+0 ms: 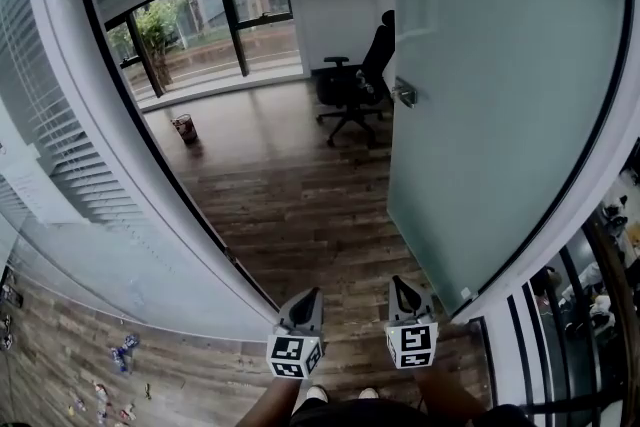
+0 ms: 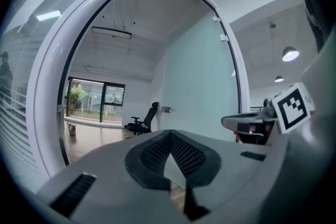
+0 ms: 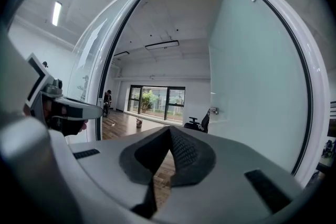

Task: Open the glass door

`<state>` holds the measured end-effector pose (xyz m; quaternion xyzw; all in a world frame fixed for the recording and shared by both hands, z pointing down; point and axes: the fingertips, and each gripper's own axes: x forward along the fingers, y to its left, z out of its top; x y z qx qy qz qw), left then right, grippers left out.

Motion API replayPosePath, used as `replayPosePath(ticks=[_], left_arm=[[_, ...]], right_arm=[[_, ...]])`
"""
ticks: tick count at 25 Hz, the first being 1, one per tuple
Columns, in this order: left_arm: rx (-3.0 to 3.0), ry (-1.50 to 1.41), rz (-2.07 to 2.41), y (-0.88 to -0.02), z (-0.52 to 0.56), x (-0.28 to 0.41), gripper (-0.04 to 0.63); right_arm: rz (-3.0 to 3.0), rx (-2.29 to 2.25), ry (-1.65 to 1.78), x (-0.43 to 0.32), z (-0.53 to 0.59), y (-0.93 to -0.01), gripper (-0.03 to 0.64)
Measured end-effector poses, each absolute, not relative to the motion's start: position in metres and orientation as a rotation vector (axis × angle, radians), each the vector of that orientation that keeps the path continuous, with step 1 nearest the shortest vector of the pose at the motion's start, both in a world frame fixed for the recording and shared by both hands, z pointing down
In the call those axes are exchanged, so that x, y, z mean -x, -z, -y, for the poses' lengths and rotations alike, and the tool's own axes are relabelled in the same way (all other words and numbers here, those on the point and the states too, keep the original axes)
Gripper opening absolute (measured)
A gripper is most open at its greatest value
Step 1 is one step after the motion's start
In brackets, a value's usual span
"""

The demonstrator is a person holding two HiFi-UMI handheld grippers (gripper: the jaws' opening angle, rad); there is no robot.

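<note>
The frosted glass door (image 1: 500, 95) stands swung inward on the right, leaving the doorway open. Its metal handle (image 1: 404, 94) sticks out from the door's left edge. My left gripper (image 1: 310, 294) and right gripper (image 1: 400, 283) hover side by side at the threshold, pointing into the room, both shut with nothing between the jaws. The right gripper is close to the door's lower edge and apart from it. In the left gripper view the left gripper (image 2: 169, 134) faces the door (image 2: 199, 92) and handle (image 2: 166, 109). The right gripper view shows the right gripper (image 3: 170, 129), the door (image 3: 252, 86) and handle (image 3: 213, 110).
A white door frame (image 1: 150, 145) and a glass wall with blinds (image 1: 60, 165) bound the left side. Inside on the wood floor are a black office chair (image 1: 355, 85) and a small bin (image 1: 184, 127). Several small items (image 1: 120, 355) lie on the floor at lower left.
</note>
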<state>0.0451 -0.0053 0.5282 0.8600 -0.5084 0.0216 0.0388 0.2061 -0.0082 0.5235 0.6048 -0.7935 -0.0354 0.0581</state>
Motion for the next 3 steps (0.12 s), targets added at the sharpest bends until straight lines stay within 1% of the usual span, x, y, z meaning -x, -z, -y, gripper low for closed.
replayPosePath(ticks=[3], left_arm=[[-2.653,-0.101,1.542,-0.5291,0.0051,-0.0384,-0.002]], right_arm=[[2.406,-1.843,0.091,-0.1963,0.0066,-0.5244,0.015]])
